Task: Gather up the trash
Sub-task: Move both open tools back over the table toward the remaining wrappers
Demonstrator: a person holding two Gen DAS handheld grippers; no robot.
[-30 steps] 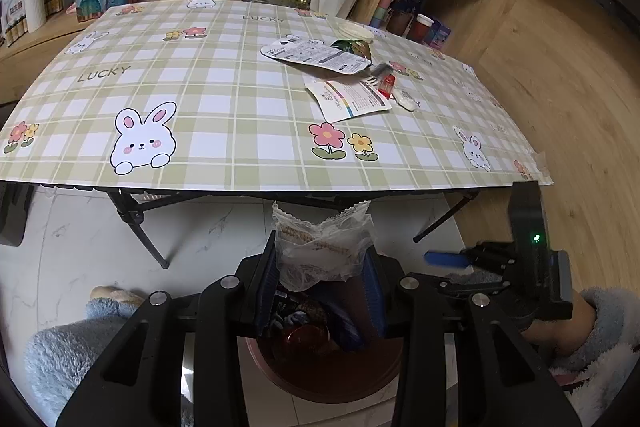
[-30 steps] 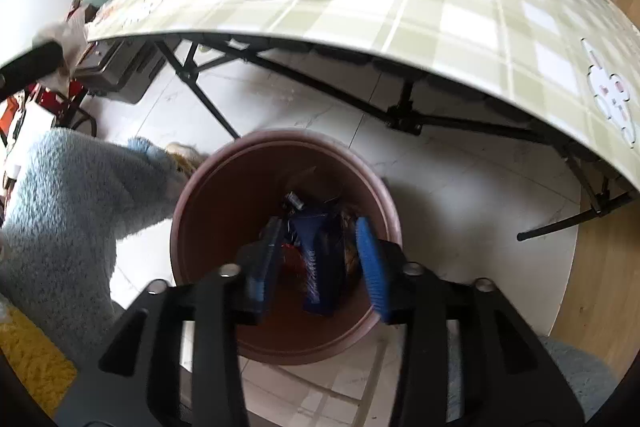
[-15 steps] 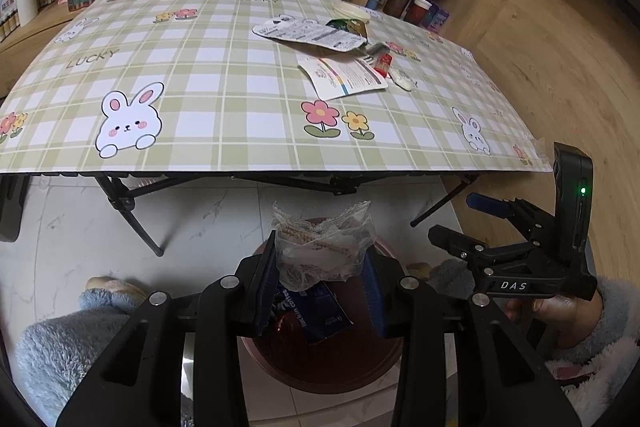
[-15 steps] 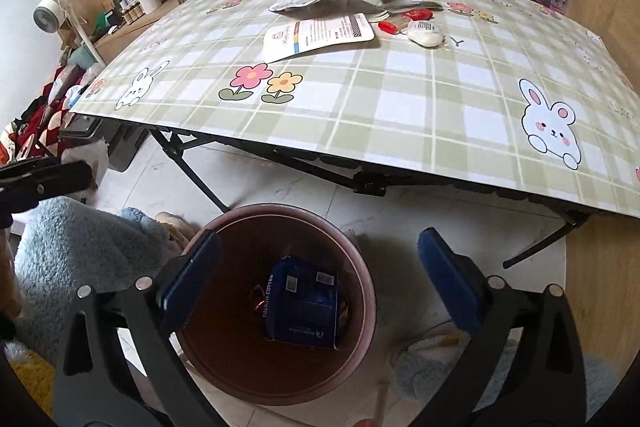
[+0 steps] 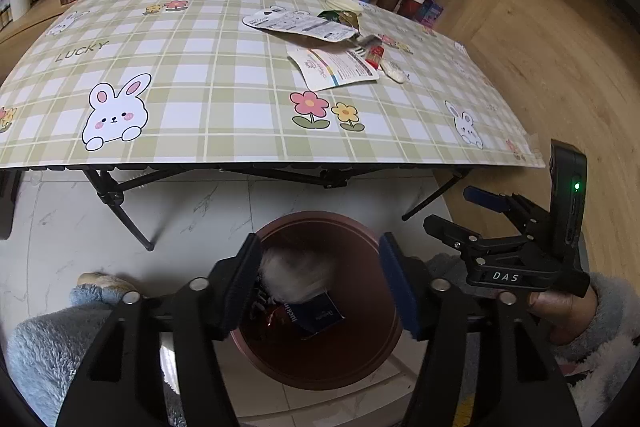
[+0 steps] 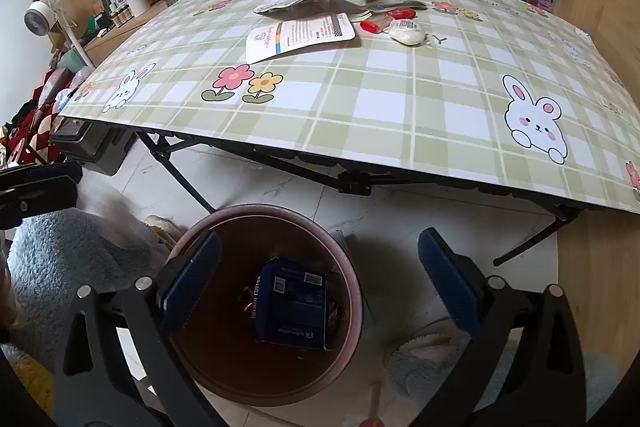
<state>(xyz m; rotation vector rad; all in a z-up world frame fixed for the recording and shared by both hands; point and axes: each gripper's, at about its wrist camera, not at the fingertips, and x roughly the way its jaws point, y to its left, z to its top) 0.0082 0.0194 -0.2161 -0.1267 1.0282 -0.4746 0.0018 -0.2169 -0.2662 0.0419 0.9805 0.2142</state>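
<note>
Marble floor under a checked rabbit-print table (image 5: 224,75): that is where my bin (image 5: 372,359) stands, just off the near edge. A clear crumpled wrapper (image 5: 296,273) that my left gripper (image 5: 320,283) was pinching half a second ago now shows as a pale blur between its jaws, over the bin mouth. Those jaws have just been opening, and the pads look clear of the wrapper, so I judge it released and falling. A blue carton (image 6: 294,303) lies on the bin floor, with darker scraps around it.

My right gripper (image 6: 320,291) hangs over the same bin with its jaws fully apart and nothing between them; they stand just as wide as half a second ago, having sprung open from around that carton a moment before that. Two pieces, then, are off the table.

More trash waits near the far side of the table: a white printed pouch (image 6: 300,39), a second pouch (image 5: 300,25) behind it, a red wrapper (image 6: 384,21) and a small white packet (image 6: 408,31). I read the next step as reaching back up for those.

Motion blur hides the wrapper's outline, so I cannot tell whether it touches the left pad. The bin's near rim is cut off behind the gripper bodies in both views, and the scraps under the carton are too dark to name.
</note>
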